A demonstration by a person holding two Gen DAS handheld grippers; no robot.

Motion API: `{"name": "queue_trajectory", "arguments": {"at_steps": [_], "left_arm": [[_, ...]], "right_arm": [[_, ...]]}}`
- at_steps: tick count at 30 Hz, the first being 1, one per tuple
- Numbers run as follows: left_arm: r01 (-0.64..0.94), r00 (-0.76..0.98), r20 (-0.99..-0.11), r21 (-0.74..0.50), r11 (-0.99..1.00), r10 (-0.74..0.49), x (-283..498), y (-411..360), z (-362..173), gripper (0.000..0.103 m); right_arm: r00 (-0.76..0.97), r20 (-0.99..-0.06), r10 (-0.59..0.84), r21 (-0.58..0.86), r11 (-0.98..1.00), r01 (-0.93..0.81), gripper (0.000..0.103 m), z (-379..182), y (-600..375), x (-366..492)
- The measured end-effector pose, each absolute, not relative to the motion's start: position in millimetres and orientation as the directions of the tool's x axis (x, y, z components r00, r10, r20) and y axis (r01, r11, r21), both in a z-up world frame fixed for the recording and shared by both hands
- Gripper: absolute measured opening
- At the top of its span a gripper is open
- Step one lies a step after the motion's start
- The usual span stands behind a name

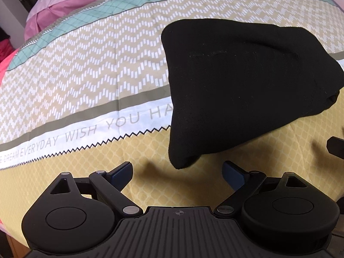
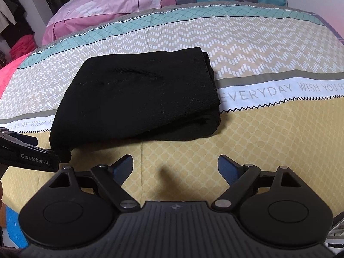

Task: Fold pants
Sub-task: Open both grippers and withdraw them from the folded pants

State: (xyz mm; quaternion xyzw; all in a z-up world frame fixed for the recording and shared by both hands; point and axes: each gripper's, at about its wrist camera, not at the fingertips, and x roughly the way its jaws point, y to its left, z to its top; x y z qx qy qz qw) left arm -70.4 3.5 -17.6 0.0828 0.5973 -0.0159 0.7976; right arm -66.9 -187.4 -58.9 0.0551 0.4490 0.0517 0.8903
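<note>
light: bright, even | shadows: soft | focus: sharp | edges: fisheye-bent, dark corners

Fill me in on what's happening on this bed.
A person is folding pants with two tools. The black pants already lie as a compact folded bundle on the patterned bedspread. The left hand-held gripper and the right hand-held gripper both stand open and empty over the yellow part of the bedspread, just short of the bundle's near edge, touching nothing.

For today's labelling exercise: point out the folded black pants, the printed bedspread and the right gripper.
Black pants (image 2: 137,94): right wrist view, top folded layer.
Bedspread (image 2: 268,142): right wrist view, bare yellow band.
Right gripper (image 2: 175,167): right wrist view, midway between open fingertips.
</note>
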Motion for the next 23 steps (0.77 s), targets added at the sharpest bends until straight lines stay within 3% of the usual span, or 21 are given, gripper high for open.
{"name": "queue_trajectory", "arguments": {"at_steps": [23], "left_arm": [[0.159, 0.265, -0.963, 0.086, 0.983, 0.041, -63, -5, -28, 0.103]], "right_arm": [[0.554, -0.819, 0.152, 0.159, 0.987, -0.035, 0.09, -65, -186, -58]]}}
